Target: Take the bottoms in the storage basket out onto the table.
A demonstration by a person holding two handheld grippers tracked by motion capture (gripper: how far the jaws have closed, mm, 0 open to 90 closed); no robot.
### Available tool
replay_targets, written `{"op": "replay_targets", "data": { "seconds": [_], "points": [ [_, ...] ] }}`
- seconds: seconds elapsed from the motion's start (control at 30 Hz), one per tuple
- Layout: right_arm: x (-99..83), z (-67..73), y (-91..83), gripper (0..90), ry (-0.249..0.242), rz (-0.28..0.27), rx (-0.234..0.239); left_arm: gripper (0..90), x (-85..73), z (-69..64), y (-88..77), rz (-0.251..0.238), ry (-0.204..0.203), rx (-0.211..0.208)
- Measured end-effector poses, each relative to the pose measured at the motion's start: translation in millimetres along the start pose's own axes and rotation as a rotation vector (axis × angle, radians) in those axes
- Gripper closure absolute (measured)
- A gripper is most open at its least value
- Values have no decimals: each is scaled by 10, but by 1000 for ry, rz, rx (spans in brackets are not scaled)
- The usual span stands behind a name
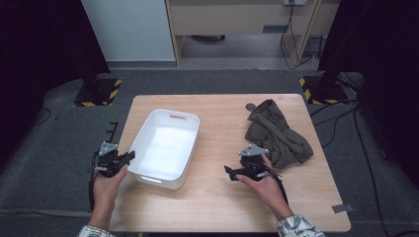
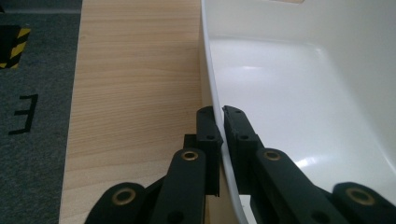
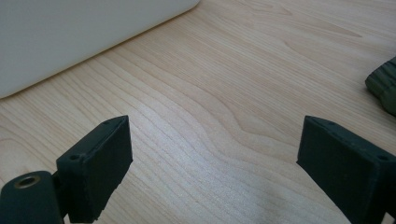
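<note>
Left gripper (image 2: 219,116) jaws are clamped on the thin side wall of the white plastic bin (image 1: 165,148), which sits left of centre in the high view, on the wooden worktop (image 1: 222,197). Grip is near the rim only, one pad inside, one outside. Risk: the glossy wall may slip out if the bin is pulled or lifted, or the bin may tip about that single hold. Right gripper (image 3: 212,158) jaws stand wide apart over bare worktop, holding nothing. The crumpled olive cloth (image 1: 276,133) lies at centre right; a dragged bin could snag it.
</note>
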State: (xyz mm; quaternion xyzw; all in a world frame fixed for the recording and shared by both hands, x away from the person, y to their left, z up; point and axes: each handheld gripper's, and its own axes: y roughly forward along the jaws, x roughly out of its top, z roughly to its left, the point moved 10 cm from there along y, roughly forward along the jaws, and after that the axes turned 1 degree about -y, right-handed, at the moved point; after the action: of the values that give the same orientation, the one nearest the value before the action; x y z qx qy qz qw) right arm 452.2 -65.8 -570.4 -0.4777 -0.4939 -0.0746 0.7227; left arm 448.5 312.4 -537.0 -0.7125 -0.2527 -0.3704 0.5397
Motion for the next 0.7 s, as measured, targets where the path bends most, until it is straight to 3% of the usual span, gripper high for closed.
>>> {"op": "replay_targets", "data": {
  "seconds": [0.7],
  "points": [
    [-1, 6, 1, 103, 0, 0, 2, 848, -3, 147, -45, -6, -19, 26]
  ]
}}
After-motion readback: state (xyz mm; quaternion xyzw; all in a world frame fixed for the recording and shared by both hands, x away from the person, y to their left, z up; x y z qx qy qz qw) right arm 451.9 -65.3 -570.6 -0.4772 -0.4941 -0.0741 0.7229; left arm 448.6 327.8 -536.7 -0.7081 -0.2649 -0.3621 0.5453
